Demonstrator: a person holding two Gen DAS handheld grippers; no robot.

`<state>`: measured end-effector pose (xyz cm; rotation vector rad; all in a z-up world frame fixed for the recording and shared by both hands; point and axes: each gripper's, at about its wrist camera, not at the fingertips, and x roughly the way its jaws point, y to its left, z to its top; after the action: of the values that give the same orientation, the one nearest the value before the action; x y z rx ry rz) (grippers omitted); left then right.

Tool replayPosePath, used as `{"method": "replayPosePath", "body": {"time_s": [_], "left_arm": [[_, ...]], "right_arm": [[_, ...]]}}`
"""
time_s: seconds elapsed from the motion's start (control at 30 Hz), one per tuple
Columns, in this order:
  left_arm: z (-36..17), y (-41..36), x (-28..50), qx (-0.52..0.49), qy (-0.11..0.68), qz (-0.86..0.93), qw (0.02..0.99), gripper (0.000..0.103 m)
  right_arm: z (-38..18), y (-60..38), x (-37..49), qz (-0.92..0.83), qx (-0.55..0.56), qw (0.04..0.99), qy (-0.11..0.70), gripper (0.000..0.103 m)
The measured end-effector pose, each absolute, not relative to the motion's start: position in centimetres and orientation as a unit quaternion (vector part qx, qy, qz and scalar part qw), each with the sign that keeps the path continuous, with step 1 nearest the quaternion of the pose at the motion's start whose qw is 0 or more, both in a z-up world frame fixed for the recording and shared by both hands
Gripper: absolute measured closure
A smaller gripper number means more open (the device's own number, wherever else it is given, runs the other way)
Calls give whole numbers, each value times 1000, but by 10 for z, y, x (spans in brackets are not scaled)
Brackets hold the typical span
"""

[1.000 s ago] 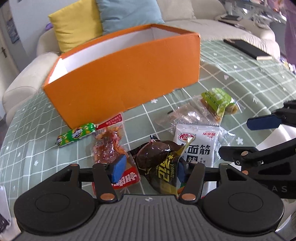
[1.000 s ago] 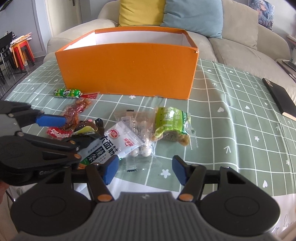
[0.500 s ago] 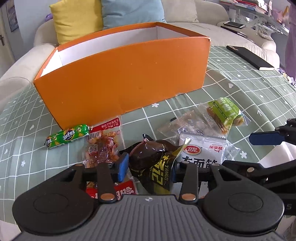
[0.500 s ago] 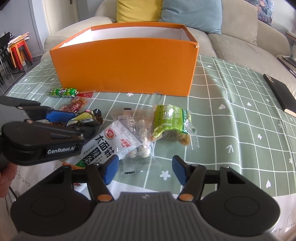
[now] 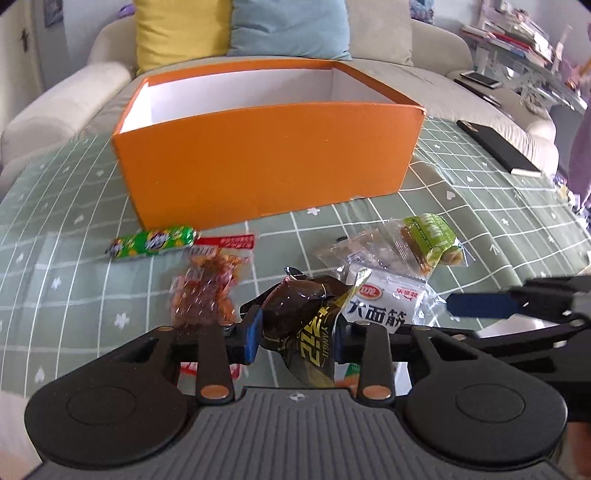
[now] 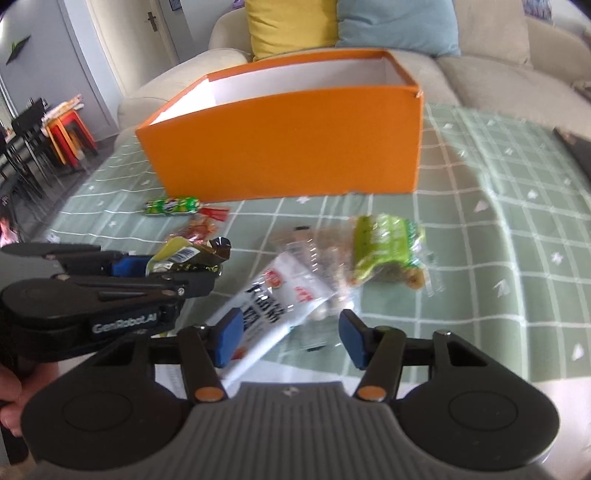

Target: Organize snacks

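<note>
My left gripper (image 5: 295,334) is shut on a dark brown and gold snack packet (image 5: 303,325) and holds it just above the table, in front of the open orange box (image 5: 266,162). The packet also shows in the right wrist view (image 6: 188,254). My right gripper (image 6: 291,341) is open and empty over a white noodle-snack packet (image 6: 280,295). On the tablecloth lie a green sausage stick (image 5: 151,238), a red chili snack bag (image 5: 207,284), a clear packet (image 5: 369,251) and a green packet (image 5: 430,236).
The orange box (image 6: 288,147) has white inner walls and no snacks visible inside. A black notebook (image 5: 496,149) lies at the table's right. A sofa with a yellow cushion (image 5: 181,33) and a blue cushion (image 5: 288,26) stands behind the table.
My left gripper has lifted the brown packet and moved toward the box, which now looks closer. My right gripper has shifted left and forward over the white packet, still open.
</note>
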<state>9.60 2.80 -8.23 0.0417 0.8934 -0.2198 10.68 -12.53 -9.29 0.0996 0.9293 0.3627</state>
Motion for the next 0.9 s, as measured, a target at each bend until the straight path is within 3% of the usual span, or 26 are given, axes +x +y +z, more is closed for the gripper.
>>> {"method": "replayPosePath", "body": {"time_s": [0.37, 0.83, 0.9], "left_arm": [[-78, 65, 85, -44, 467, -72, 880, 63], [-86, 77, 83, -86, 473, -83, 873, 63], [-87, 78, 83, -89, 473, -84, 872, 63]], "right_arm": [[-106, -102, 109, 193, 86, 842, 497, 56], [-114, -76, 123, 164, 82, 847, 499, 55], [-114, -72, 123, 163, 69, 851, 495, 61]]}}
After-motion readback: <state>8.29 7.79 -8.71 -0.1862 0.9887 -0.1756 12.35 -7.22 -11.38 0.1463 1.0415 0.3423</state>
